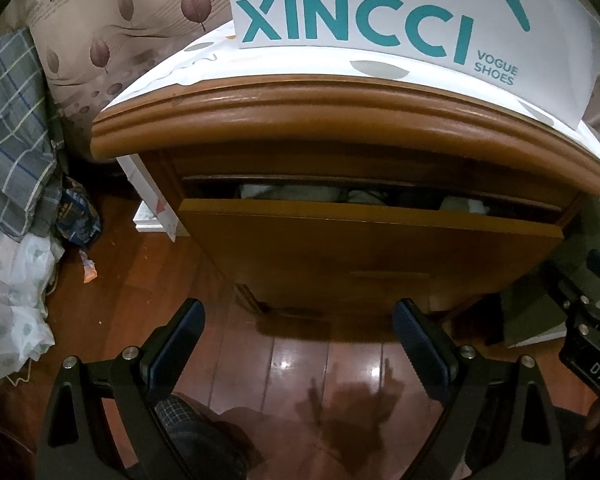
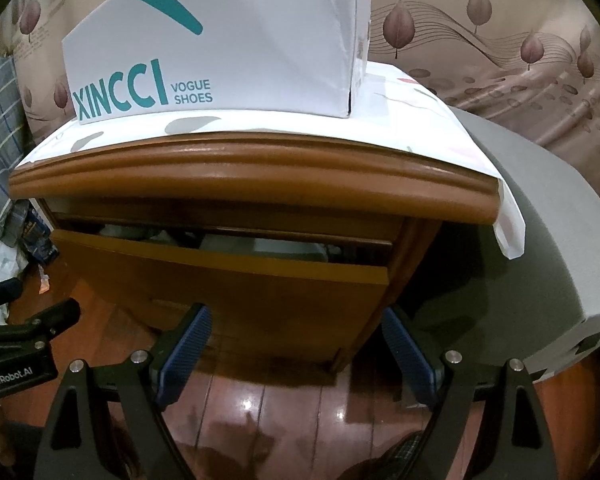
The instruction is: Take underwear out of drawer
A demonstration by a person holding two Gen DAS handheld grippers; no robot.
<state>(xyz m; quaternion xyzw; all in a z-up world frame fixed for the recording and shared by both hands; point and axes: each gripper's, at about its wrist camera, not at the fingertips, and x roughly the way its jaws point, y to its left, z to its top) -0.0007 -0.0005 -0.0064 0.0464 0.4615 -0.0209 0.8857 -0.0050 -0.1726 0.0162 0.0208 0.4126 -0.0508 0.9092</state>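
Observation:
A wooden nightstand stands ahead with its top drawer (image 1: 364, 240) pulled out a little; it also shows in the right wrist view (image 2: 228, 280). White and pale clothing (image 1: 300, 192) shows in the narrow gap above the drawer front, also in the right wrist view (image 2: 260, 246); single pieces cannot be told apart. My left gripper (image 1: 300, 320) is open and empty, low in front of the drawer, above the floor. My right gripper (image 2: 296, 328) is open and empty, in front of the drawer's right lower corner.
A white XINCCI shoe box (image 1: 380, 8) (image 2: 228, 40) sits on the nightstand's white cloth (image 2: 420, 120). Plaid bedding (image 1: 12, 128) and a plastic bag (image 1: 12, 300) lie left. A grey box (image 2: 540, 220) stands right of the nightstand. The floor (image 1: 300, 380) is glossy wood.

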